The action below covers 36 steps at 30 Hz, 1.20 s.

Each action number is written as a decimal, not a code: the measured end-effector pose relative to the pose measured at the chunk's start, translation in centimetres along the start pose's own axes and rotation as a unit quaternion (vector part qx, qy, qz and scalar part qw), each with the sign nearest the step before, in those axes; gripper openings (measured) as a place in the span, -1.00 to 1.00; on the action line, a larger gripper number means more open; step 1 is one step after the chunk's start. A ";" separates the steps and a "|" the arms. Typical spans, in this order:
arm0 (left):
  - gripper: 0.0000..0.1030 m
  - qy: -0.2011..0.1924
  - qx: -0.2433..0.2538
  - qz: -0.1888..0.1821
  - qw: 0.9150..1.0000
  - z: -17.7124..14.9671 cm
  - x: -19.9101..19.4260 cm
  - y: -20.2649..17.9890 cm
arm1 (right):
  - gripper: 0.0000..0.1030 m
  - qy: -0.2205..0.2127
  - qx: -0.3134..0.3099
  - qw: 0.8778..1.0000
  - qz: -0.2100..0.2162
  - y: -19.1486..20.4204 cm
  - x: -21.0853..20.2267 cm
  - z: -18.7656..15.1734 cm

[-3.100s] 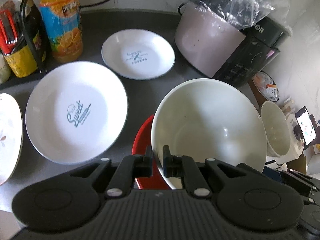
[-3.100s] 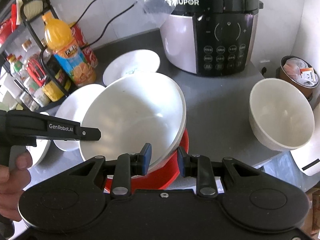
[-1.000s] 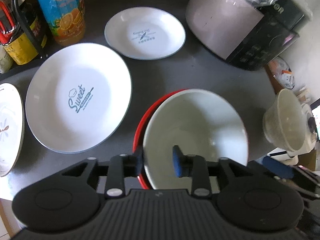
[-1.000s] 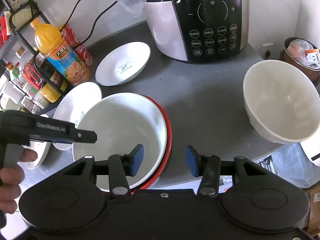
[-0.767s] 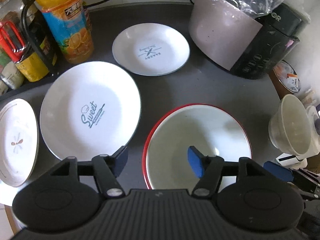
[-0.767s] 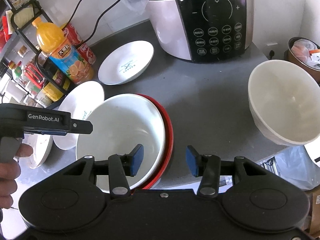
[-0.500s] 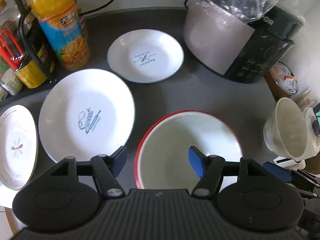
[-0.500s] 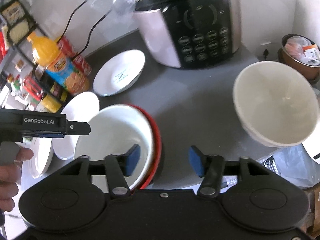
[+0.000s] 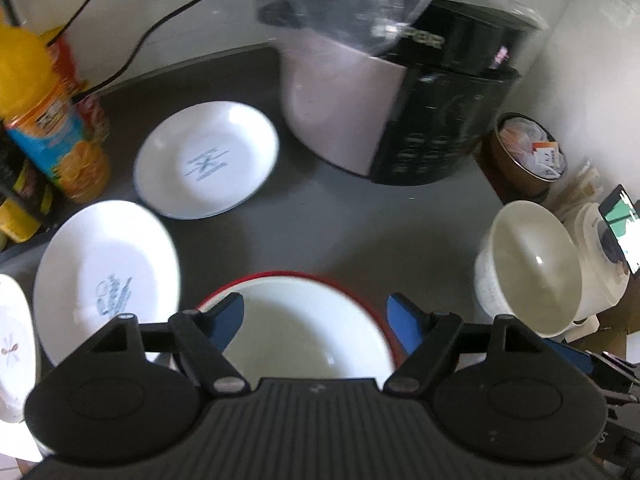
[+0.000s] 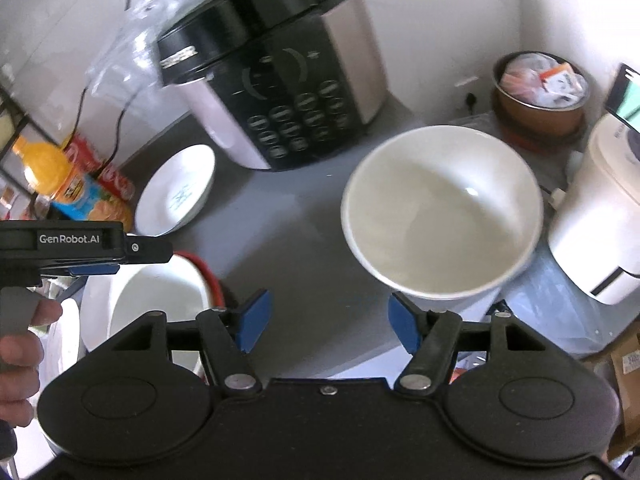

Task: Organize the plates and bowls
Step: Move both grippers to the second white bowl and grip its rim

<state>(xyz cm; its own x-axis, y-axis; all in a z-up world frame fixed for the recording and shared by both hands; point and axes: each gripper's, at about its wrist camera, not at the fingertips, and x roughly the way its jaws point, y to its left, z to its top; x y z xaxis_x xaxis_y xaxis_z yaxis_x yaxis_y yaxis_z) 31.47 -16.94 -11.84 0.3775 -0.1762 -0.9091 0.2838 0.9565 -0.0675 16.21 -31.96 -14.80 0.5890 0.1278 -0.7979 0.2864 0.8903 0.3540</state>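
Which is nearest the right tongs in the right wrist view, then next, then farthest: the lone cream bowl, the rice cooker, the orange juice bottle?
1. Cream bowl, just ahead and right of the open right tongs.
2. Rice cooker, behind the bowl, centre back.
3. Orange juice bottle, far left by the rack.

White bowl released into red bowl; both claws opened.
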 end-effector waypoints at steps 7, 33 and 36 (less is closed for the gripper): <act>0.51 0.004 0.022 -0.011 1.000 0.7 1.1 -3.5 | 0.25 -0.004 0.024 0.999 -0.022 -3.5 0.0 0.9; 0.50 0.024 0.033 -0.003 0.999 1.8 3.9 -7.5 | -0.61 0.020 0.021 0.995 -0.093 -8.5 2.7 2.9; 0.50 0.023 0.036 -0.005 0.999 1.8 4.0 -7.5 | -0.61 0.019 0.009 0.996 -0.082 -8.0 2.8 2.8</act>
<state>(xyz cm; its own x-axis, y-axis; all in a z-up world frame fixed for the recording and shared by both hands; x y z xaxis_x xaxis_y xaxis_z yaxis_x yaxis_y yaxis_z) 32.45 -25.28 -14.20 0.3343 -0.1736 -0.9263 0.3499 0.9355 -0.0490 17.70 -39.97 -18.49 0.5043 -0.0026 -0.8635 0.3899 0.8929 0.2251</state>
